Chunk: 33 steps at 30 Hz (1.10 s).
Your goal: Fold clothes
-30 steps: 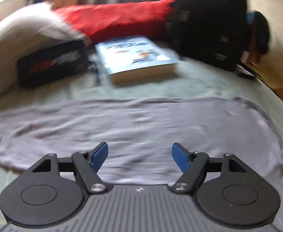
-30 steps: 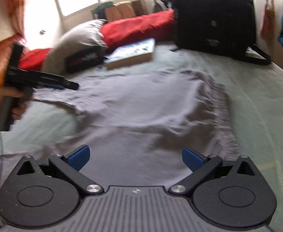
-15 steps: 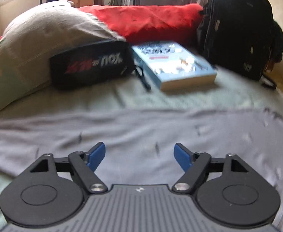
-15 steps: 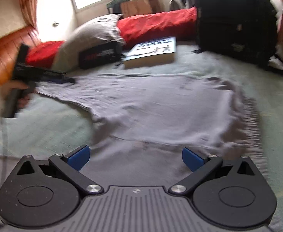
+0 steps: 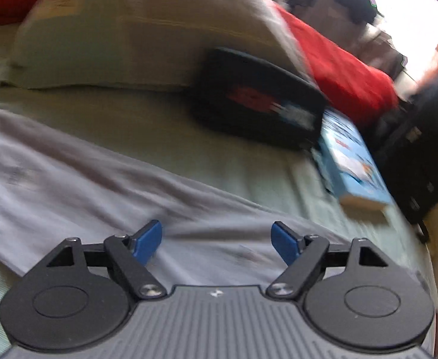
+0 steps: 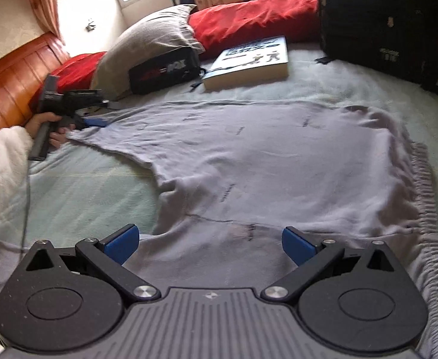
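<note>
While blurred up close, left claw gaping over grey garment; right claw gaping, whole spread visible.

Left wrist view: rolled and blurred, low and close over the grey garment, angled down past the left gripper toward the pillow. Right wrist view: higher, further back, angled down beyond the right gripper across the whole garment. Shared by both: garment, pillow, black pouch, book, red bedding, backpack.
</note>
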Available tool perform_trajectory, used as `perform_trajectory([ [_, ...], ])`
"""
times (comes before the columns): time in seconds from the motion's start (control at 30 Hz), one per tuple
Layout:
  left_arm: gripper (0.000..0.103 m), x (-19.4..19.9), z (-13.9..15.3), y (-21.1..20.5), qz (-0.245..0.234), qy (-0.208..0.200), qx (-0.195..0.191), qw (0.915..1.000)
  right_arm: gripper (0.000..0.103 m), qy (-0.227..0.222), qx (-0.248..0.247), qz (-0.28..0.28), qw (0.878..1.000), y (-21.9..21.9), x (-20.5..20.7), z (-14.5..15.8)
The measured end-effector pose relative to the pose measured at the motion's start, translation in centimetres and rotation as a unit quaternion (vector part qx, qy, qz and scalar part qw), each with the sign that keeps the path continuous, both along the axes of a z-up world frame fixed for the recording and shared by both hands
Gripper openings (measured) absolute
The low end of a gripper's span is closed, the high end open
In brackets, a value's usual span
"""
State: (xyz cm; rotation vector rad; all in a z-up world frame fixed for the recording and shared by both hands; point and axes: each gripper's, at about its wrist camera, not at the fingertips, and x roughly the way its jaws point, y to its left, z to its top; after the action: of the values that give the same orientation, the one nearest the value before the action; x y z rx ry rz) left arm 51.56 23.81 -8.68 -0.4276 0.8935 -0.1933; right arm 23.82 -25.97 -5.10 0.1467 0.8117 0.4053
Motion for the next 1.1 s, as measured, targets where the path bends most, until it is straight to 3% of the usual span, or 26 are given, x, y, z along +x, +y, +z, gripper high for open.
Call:
perform_trajectory([
  [0.2, 0.082, 1.4, 0.4, 4.2, 0.072, 0.007, 0.090, 0.9933, 0.103, -0.011, -0.022, -0.019, 1.000, -0.6, 0.4, 0.1],
  [0.27, 0.082, 2.1, 0.2, 5.1, 0.105, 0.004, 0.146, 0.9837, 0.103, -0.010, -0.023, -0.026, 0.999, -0.7, 0.8, 0.0],
  [0.33, 0.080, 2.6, -0.1, 5.6, 0.142, 0.008, 0.216, 0.9660, 0.103, -0.011, -0.023, -0.031, 0.999, -0.7, 1.1, 0.0],
  [0.37, 0.079, 2.6, -0.2, 5.5, 0.146, 0.007, 0.230, 0.9622, 0.103, -0.012, -0.023, -0.033, 0.999, -0.7, 1.2, 0.0],
  [0.47, 0.080, 1.5, 0.6, 3.8, 0.119, -0.029, 0.233, 0.9647, 0.103, -0.018, -0.024, -0.029, 0.999, -0.4, 1.4, 0.3],
  [0.57, 0.083, -0.7, 1.2, 1.4, 0.016, -0.075, 0.210, 0.9747, 0.103, -0.025, -0.024, -0.023, 0.999, -0.1, 1.3, 0.6],
  [0.63, 0.084, -2.1, 0.9, 0.0, -0.061, -0.089, 0.204, 0.9731, 0.103, -0.028, -0.026, -0.018, 0.999, 0.2, 1.3, 0.7],
  [0.7, 0.084, -2.6, -0.2, -0.5, -0.095, -0.079, 0.221, 0.9673, 0.103, -0.033, -0.031, -0.011, 0.999, 0.6, 1.2, 0.7],
  [0.77, 0.085, -3.4, -1.4, -0.1, -0.092, -0.063, 0.242, 0.9638, 0.103, -0.035, -0.035, -0.008, 0.999, 0.6, 1.1, 0.7],
  [0.87, 0.088, -5.4, -1.6, 1.9, -0.077, -0.060, 0.215, 0.9716, 0.103, -0.038, -0.039, -0.008, 0.998, 0.5, 1.2, 0.7],
  [0.93, 0.088, -6.5, -1.4, 2.6, -0.091, -0.052, 0.222, 0.9693, 0.103, -0.039, -0.042, -0.009, 0.998, 0.5, 1.2, 0.7],
  [1.03, 0.088, -6.6, 0.2, 3.1, -0.088, -0.035, 0.223, 0.9703, 0.103, -0.040, -0.043, -0.011, 0.998, 0.4, 1.3, 0.6],
  [1.1, 0.088, -5.9, 1.6, 3.2, -0.073, -0.058, 0.219, 0.9713, 0.103, -0.039, -0.041, -0.014, 0.998, 0.4, 1.5, 0.5],
])
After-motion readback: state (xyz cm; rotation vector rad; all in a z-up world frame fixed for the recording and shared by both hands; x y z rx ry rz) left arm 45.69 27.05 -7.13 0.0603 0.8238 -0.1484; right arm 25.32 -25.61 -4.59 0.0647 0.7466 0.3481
